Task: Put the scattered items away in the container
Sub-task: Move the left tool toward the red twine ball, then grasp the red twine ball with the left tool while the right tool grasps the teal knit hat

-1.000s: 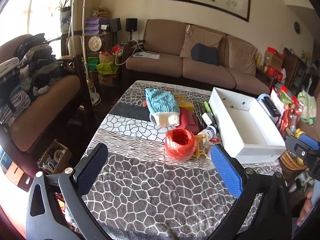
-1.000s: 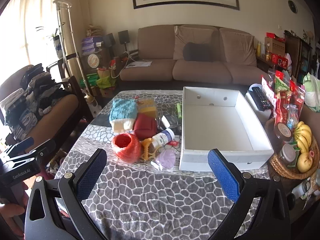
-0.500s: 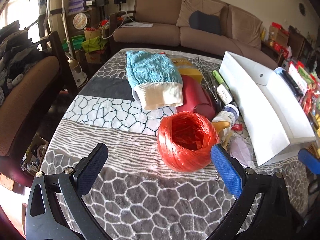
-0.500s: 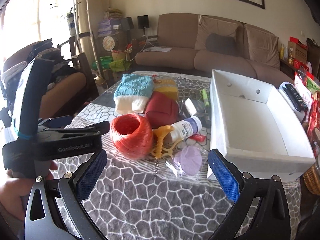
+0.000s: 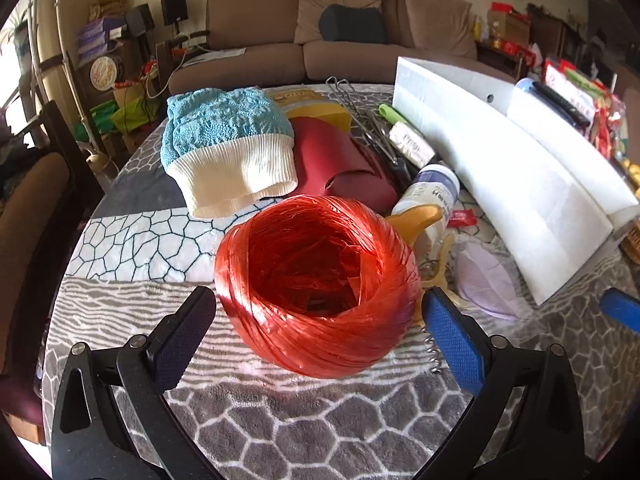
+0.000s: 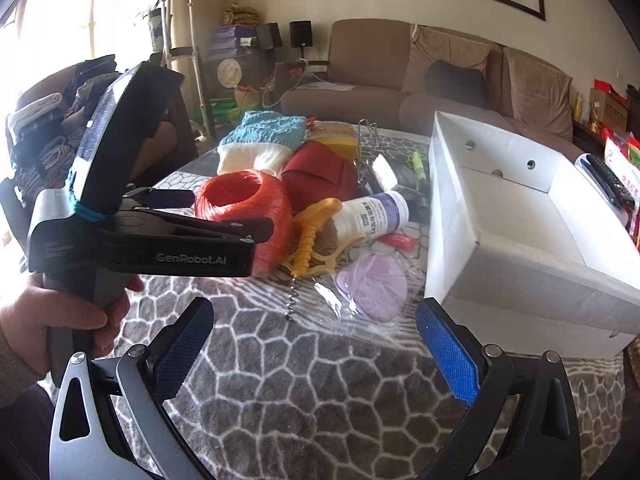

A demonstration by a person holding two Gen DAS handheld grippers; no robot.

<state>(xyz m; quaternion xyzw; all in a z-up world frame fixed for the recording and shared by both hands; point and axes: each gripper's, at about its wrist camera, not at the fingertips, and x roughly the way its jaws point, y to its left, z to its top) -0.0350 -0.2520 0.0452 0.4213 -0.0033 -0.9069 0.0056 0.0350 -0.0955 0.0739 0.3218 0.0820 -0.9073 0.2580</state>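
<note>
A ball of red twine (image 5: 316, 280) lies on the patterned table, between the open fingers of my left gripper (image 5: 316, 320), which do not touch it. It also shows in the right wrist view (image 6: 244, 208). Behind it lie a blue and white knitted hat (image 5: 228, 148), a red pouch (image 5: 340, 160), a white bottle (image 5: 432, 196), a yellow corkscrew (image 6: 310, 240) and a lilac pad in clear wrap (image 6: 370, 284). The white box (image 6: 516, 216) stands at the right, with nothing in it. My right gripper (image 6: 314, 344) is open, low over the table in front of the pile.
Metal tongs (image 5: 368, 120), a green pen (image 5: 392, 114) and a yellow packet (image 5: 316, 106) lie at the back of the pile. A remote (image 6: 612, 180) and snack packs are beyond the box. A sofa (image 5: 340, 40) stands behind the table, a chair (image 5: 28, 208) at its left.
My left gripper has moved forward and down until its open fingers flank the twine ball. My right gripper has come lower and nearer the pile; the left gripper now fills its left side.
</note>
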